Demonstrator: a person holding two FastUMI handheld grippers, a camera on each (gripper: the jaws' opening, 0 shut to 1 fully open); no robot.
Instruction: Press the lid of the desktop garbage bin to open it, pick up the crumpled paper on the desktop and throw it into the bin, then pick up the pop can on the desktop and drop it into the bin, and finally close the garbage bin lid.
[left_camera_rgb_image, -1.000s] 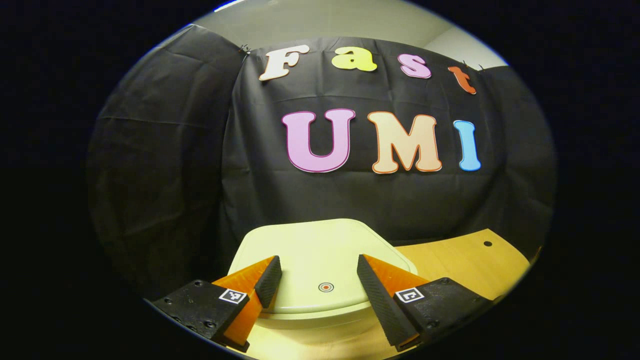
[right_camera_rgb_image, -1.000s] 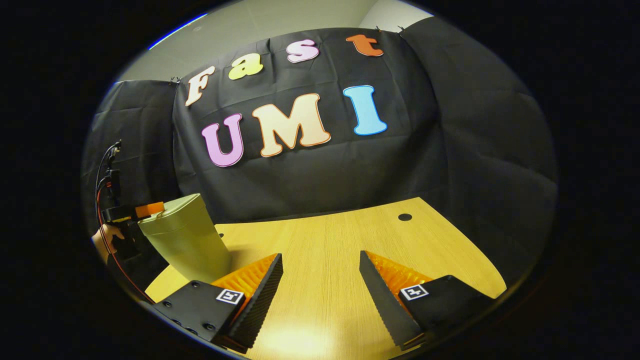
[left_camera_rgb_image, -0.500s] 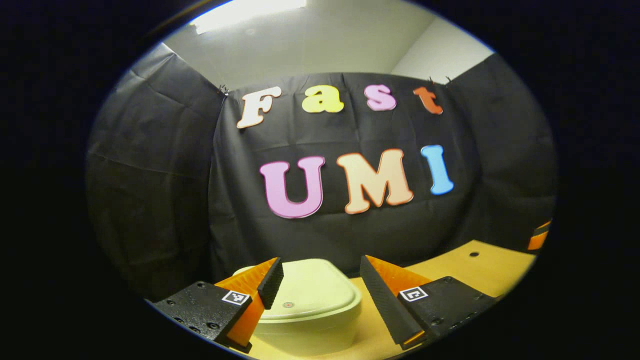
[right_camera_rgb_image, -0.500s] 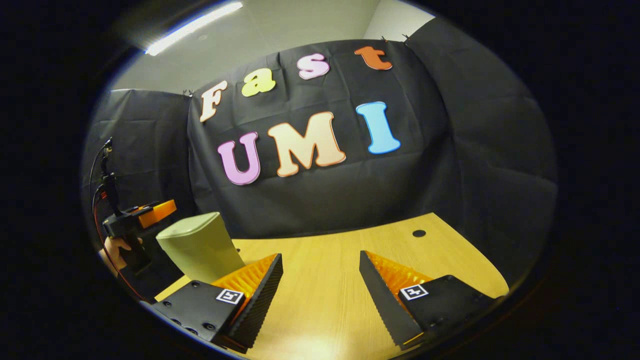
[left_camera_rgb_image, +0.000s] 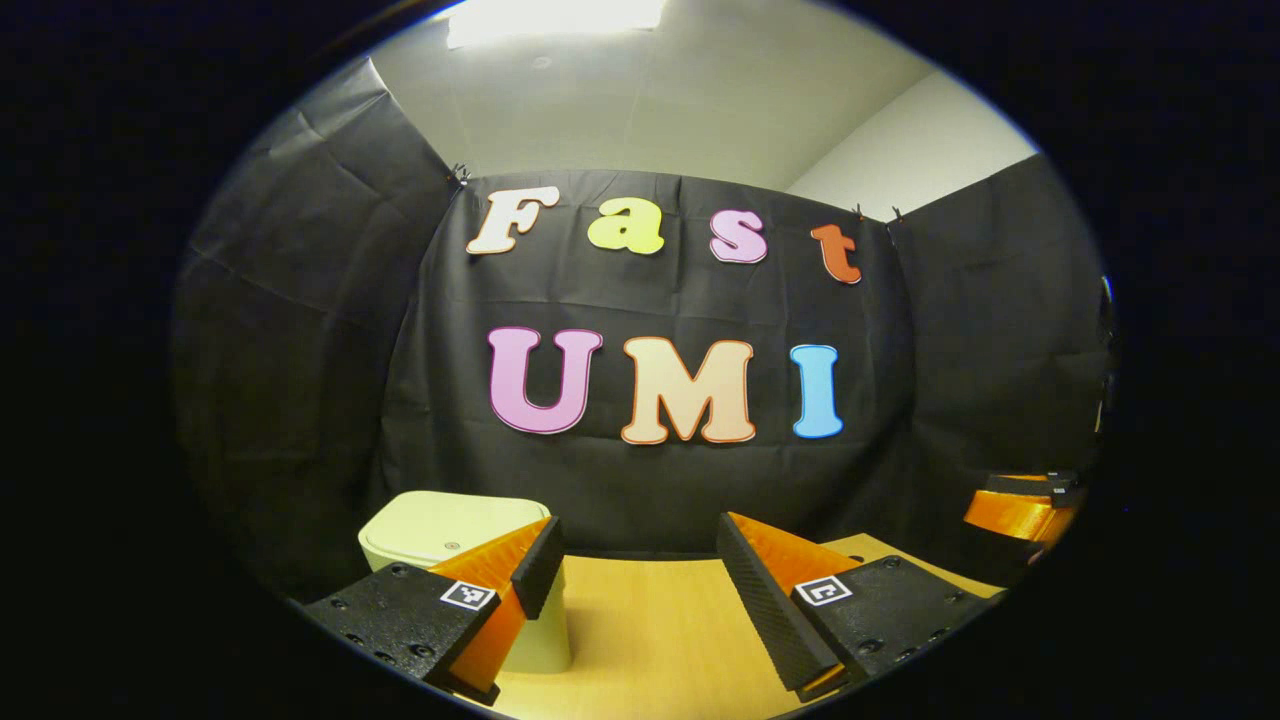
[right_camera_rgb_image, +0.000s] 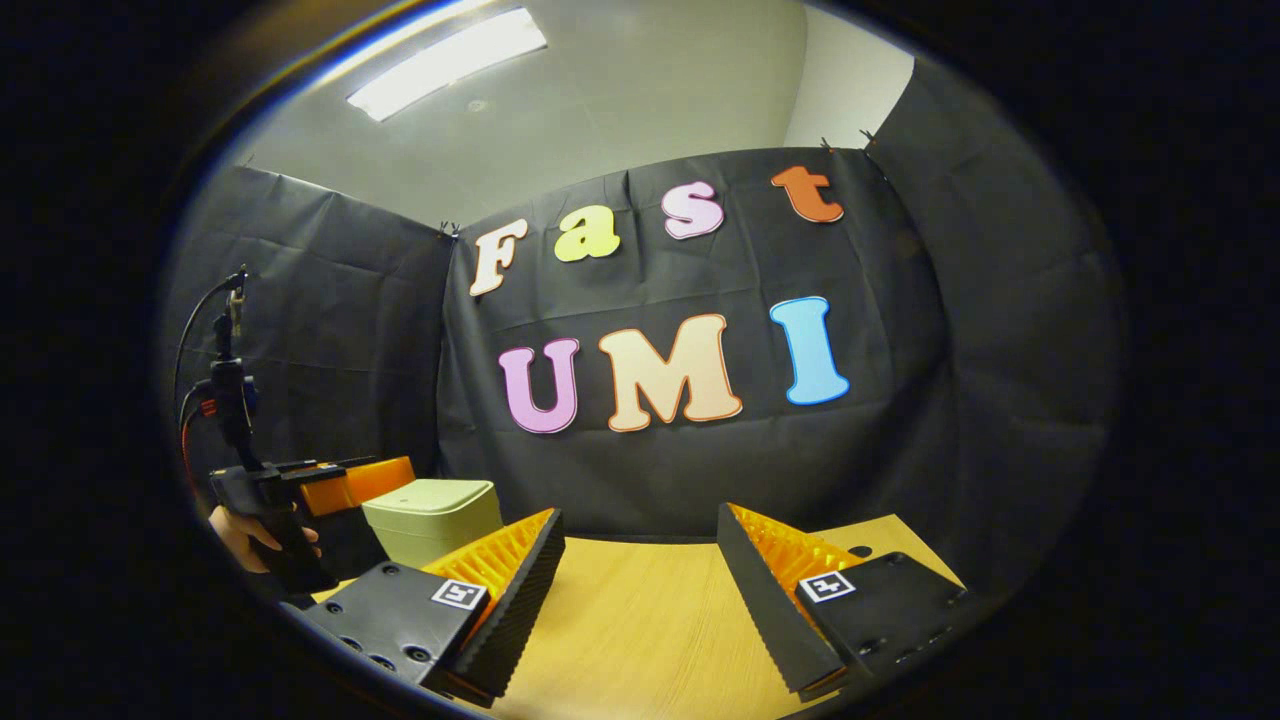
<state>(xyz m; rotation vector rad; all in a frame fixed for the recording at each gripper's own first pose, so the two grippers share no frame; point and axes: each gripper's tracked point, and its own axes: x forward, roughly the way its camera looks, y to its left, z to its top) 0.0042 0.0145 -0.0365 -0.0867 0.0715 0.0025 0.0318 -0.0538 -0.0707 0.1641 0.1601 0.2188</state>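
- Pale green plastic marks the landmark: the desktop garbage bin (left_camera_rgb_image: 455, 540) stands on the wooden desktop (left_camera_rgb_image: 650, 640) with its lid (left_camera_rgb_image: 450, 520) lying flat and closed.
- One second ago the left gripper (left_camera_rgb_image: 640, 570) hung right over that lid, with the lid between its fingers; now it has drawn back and up, and the bin sits lower and off behind its left finger, apart from it.
- Judged from the closed lid and the retreat of both grippers, the last step looks done and the task appears to be at its end.
- Neither crumpled paper nor pop can can be seen on the desktop near the bin; presumably both are inside, though the closed lid hides the contents.
- The left gripper's jaws stand wide apart with nothing between them.
- The right gripper (right_camera_rgb_image: 640, 570), well to the right of the bin, is likewise spread wide and empty; its view has tilted upward over the last second.
- In the right gripper view, a hand (right_camera_rgb_image: 245, 535) holds the left gripper just beside the bin, at lid height.
- A small dark hole (right_camera_rgb_image: 858, 551) sits in the desktop far right of the bin.
- Nothing stands between either gripper and the bin.
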